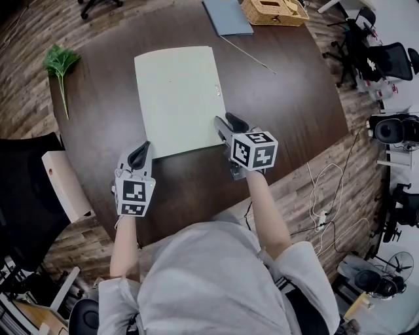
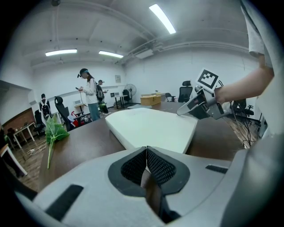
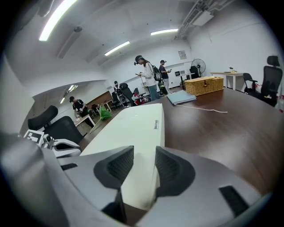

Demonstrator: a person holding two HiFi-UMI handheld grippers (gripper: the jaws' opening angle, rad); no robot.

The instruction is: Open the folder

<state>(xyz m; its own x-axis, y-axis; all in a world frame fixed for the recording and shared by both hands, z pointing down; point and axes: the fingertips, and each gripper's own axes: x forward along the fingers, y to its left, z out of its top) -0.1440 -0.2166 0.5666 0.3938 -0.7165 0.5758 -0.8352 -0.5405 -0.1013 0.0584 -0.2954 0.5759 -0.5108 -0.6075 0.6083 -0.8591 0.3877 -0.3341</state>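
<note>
From the head view, the pale green folder (image 1: 178,98) lies closed and flat in the middle of the dark wooden bench (image 1: 294,111). The left gripper (image 1: 139,156) is just off its near left corner and the right gripper (image 1: 227,124) is at its near right corner. That view does not settle how the fingers stand; each gripper's own view does. In the left gripper view the left gripper (image 2: 146,153) has its fingers pressed together with nothing between them, and a strip of bare bench (image 2: 88,142) separates them from the folder (image 2: 151,126) ahead. In the right gripper view the right gripper (image 3: 137,166) has its fingers spread well apart. The folder's (image 3: 133,128) near right edge runs up through the gap, and neither pad presses on it. This view also shows a small dark label (image 3: 156,124) on the folder's right edge, which from above is only a faint mark. The left gripper view catches the right gripper (image 2: 183,111) from the side, low over the folder's far corner. A green leafy sprig (image 1: 60,62) lies at the bench's left edge, seen from above and in the left gripper view (image 2: 54,131). A wicker basket (image 1: 273,11), a blue-grey book (image 1: 227,16) and a thin cord (image 1: 247,54) sit at the far end, also visible in the right gripper view but not the left. Only the two gripper views show the standing people (image 3: 146,80) in the room behind.
</note>
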